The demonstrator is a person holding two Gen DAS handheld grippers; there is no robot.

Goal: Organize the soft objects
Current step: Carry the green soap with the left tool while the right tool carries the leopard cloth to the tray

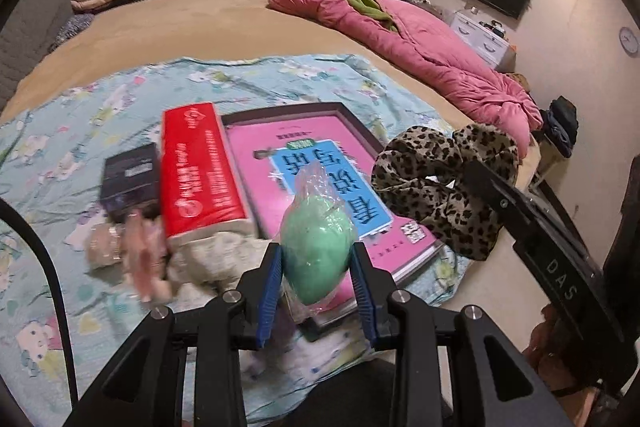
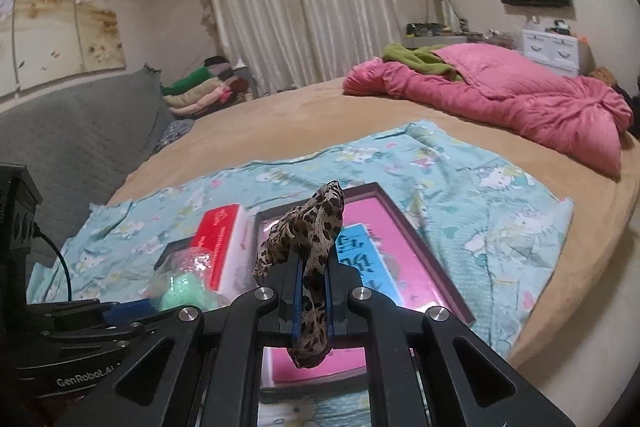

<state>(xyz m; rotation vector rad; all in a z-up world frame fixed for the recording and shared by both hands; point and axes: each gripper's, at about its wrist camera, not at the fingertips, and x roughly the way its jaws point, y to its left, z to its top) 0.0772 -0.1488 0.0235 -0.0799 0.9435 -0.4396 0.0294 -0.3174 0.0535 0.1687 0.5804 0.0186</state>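
Observation:
My left gripper (image 1: 316,251) is shut on a soft green egg-shaped ball (image 1: 316,247) wrapped in clear plastic, lifted above the bed. The same ball (image 2: 182,291) shows blurred at the lower left of the right wrist view, beside the left gripper's blue pad (image 2: 128,307). My right gripper (image 2: 314,267) is shut on a leopard-print fabric piece (image 2: 318,223) that stands up between its pads and hangs out below. In the left wrist view this leopard fabric (image 1: 436,179) bunches at the right, with the right gripper (image 1: 480,175) reaching in from the right edge.
A blue cartoon-print sheet (image 1: 60,131) on the beige bed carries a red tissue pack (image 1: 200,171), a pink book in a dark frame (image 1: 320,155), a dark box (image 1: 130,179), white cloth (image 1: 216,255) and blurred pink items (image 1: 140,259). A pink quilt (image 2: 500,87) lies at the far right; folded clothes (image 2: 200,87) are stacked at the back left.

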